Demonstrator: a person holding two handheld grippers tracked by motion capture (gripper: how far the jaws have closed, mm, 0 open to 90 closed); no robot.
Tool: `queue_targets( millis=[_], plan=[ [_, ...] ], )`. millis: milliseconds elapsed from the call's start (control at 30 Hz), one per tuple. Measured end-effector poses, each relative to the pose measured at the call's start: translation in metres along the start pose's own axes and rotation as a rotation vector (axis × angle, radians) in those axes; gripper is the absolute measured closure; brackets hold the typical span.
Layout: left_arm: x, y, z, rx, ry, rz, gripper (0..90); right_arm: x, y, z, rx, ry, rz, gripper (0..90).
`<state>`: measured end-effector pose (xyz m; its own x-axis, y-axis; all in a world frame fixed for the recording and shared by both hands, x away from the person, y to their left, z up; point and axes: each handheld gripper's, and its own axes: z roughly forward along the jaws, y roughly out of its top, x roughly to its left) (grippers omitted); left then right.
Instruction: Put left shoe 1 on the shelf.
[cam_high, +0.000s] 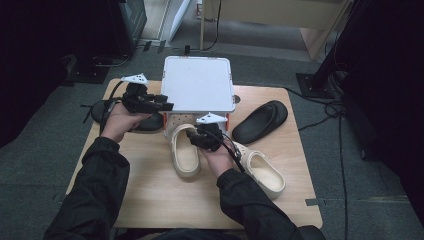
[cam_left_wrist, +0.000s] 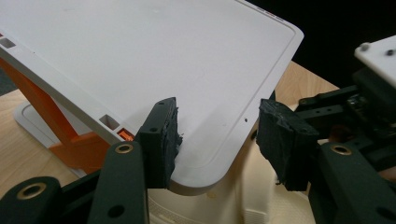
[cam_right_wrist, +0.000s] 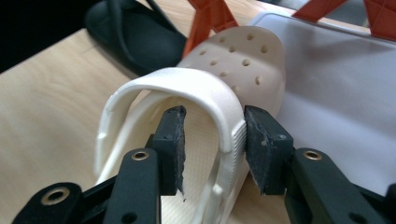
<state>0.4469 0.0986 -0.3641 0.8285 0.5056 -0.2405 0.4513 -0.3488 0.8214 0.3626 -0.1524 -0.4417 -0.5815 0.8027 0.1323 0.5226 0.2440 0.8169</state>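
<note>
On the wooden worktop (cam_high: 150, 200) a white shoe rack (cam_high: 198, 82) with orange side struts stands at the middle of the far edge. The left tongs (cam_left_wrist: 217, 135) are at the rack's near left corner; in the left gripper view the jaws stand wide apart, one jaw against the underside edge of the white top shelf's rounded corner, the other clear of it, so nothing is clamped. The right tongs (cam_right_wrist: 212, 140) sit just in front of the rack over a cream clog (cam_high: 184, 150), whose perforated toe lies on the rack's bottom shelf while its heel rests on the worktop toward the near edge. In the right gripper view the jaws straddle one side of the clog's heel strap (cam_right_wrist: 187, 88); the outer jaw lies against the ribbed strap end, the inner one stands off it with a gap, so the grip is loose and the jaws are parted. The second cream clog (cam_high: 262, 172) lies beside the right hand, toward the near right. A black slipper (cam_high: 260, 121) rests right of the rack, another black slipper (cam_high: 145, 122) by the left edge under the left hand
</note>
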Motion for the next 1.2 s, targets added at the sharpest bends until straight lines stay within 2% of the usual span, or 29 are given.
queue_targets(
  millis=[100, 133, 167, 333, 467, 500, 633, 667, 733, 833, 933, 1033, 1200],
  plan=[
    [0.000, 0.000, 0.000, 0.000, 0.002, -0.001, 48.6, 0.001, -0.003, -0.008, -0.007, 0.020, -0.008, 60.1],
    [-0.001, 0.000, 0.000, 0.000, 0.004, 0.001, 48.7, 0.000, -0.008, -0.018, -0.007, 0.049, -0.008, 60.2],
    [-0.001, 0.000, 0.000, 0.000, 0.005, 0.002, 48.7, 0.000, -0.010, -0.022, -0.006, 0.058, -0.010, 60.2],
    [-0.001, 0.000, 0.000, -0.001, 0.004, -0.001, 48.8, -0.003, -0.019, -0.036, 0.001, 0.068, -0.005, 55.3],
    [-0.001, 0.000, 0.000, 0.001, 0.006, 0.002, 48.8, -0.007, -0.018, -0.041, -0.021, 0.072, 0.002, 60.6],
    [-0.001, 0.000, -0.001, 0.001, 0.005, 0.003, 48.8, -0.007, -0.017, -0.045, -0.020, 0.092, 0.006, 67.2],
    [-0.001, 0.000, 0.000, 0.000, 0.004, 0.003, 48.8, -0.005, -0.018, -0.050, -0.012, 0.106, -0.019, 76.9],
    [0.000, 0.000, 0.000, -0.001, 0.003, 0.003, 48.9, -0.004, -0.019, -0.048, 0.003, 0.117, -0.029, 79.8],
    [0.000, 0.000, -0.001, 0.000, 0.003, 0.003, 48.9, -0.005, -0.019, -0.047, 0.002, 0.116, -0.032, 80.1],
    [-0.001, 0.000, 0.000, 0.000, 0.005, 0.004, 48.8, -0.009, -0.015, -0.033, -0.002, 0.096, -0.023, 80.3],
    [0.000, -0.001, -0.001, -0.003, 0.003, 0.003, 48.9, -0.013, -0.011, -0.023, -0.002, 0.094, -0.001, 81.8],
    [0.000, -0.001, 0.000, -0.004, 0.001, 0.003, 48.8, -0.015, -0.010, -0.017, 0.007, 0.091, -0.002, 82.9],
    [0.000, -0.001, -0.001, -0.004, 0.001, 0.004, 48.8, -0.016, -0.010, -0.018, 0.011, 0.108, 0.004, 78.9]
  ],
)
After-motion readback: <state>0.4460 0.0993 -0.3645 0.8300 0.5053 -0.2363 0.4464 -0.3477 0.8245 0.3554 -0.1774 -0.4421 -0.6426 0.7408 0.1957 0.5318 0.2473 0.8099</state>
